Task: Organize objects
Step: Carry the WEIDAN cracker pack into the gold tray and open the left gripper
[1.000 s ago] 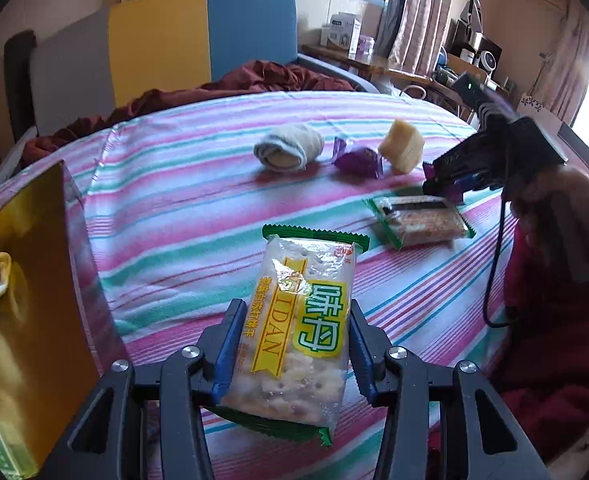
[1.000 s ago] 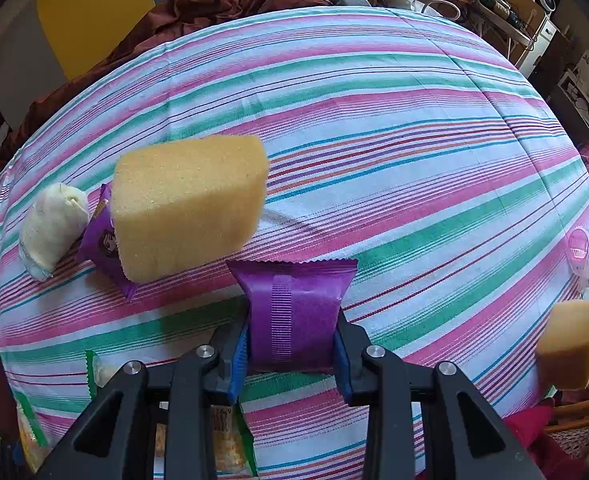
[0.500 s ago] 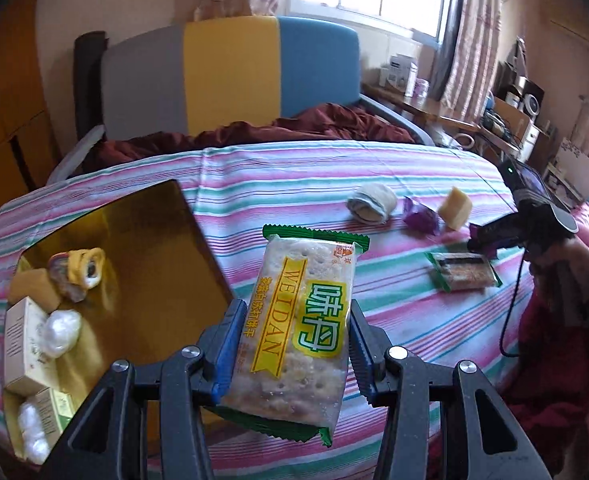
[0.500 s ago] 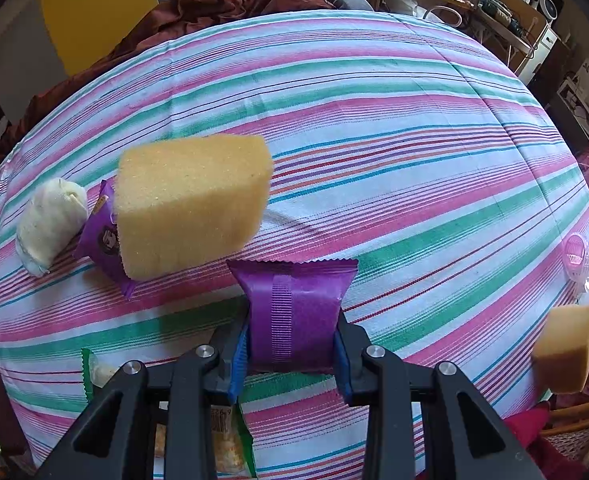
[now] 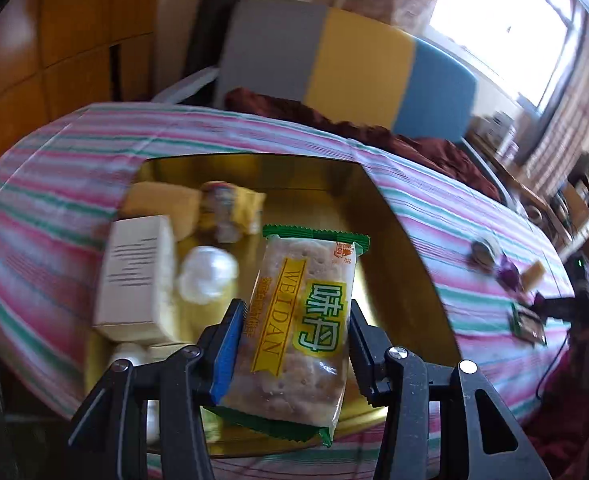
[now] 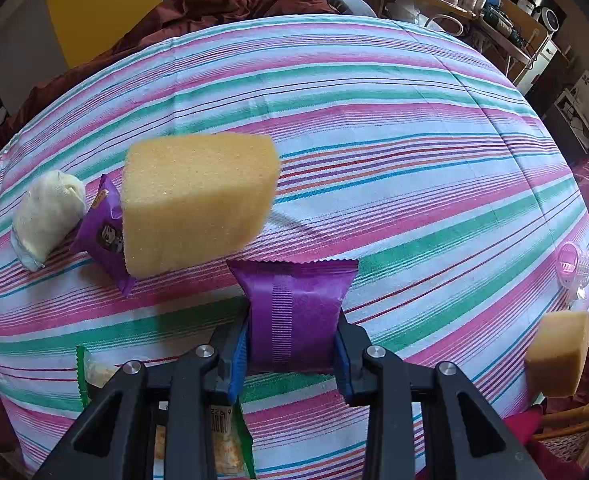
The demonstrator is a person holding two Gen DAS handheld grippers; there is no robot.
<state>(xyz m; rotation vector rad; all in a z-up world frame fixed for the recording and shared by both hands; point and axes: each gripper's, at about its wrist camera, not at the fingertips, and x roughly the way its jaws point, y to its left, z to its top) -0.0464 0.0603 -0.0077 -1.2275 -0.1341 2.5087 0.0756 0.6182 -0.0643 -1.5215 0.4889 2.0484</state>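
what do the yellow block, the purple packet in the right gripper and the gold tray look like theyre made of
Yellow block: likely foam sponge, matte with a fine porous grain.
Purple packet: thin glossy plastic or foil film, with zigzag-cut edge and ribbed seal strip.
Gold tray: probably metal or metallised card; its mirror-like surface reflects the items on it.

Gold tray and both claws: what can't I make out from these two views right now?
- Gold tray, left view: contents motion-blurred; box text unreadable; near edge hidden behind left claw and cracker pack.
- Right view: second cracker pack mostly hidden under right claw, which grips a purple packet.
- Tray absent from right view.
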